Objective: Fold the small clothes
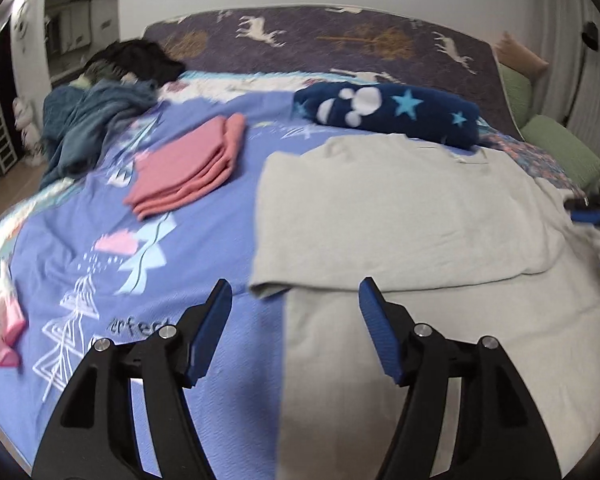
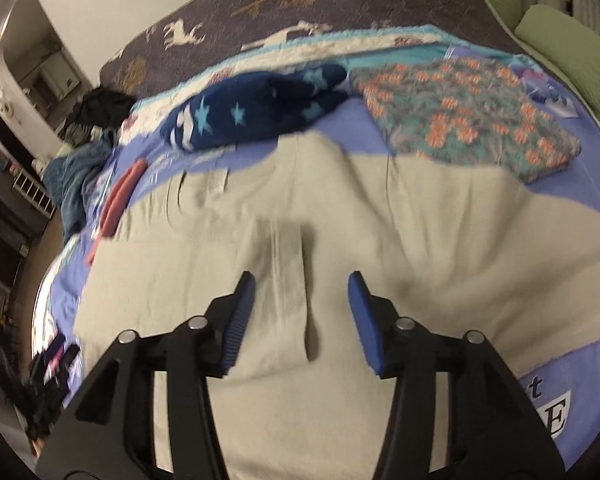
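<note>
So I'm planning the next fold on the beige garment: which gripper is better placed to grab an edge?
Probably the left gripper: open, with the beige garment's folded corner just ahead. The right gripper, also open, faces mid-cloth, no edge nearby.

The beige garment (image 1: 400,208) looks like soft matt cotton knit. The navy star blanket (image 1: 388,114) is fluffy fleece. The bedspread (image 1: 236,360) shows a fine textured weave.
</note>
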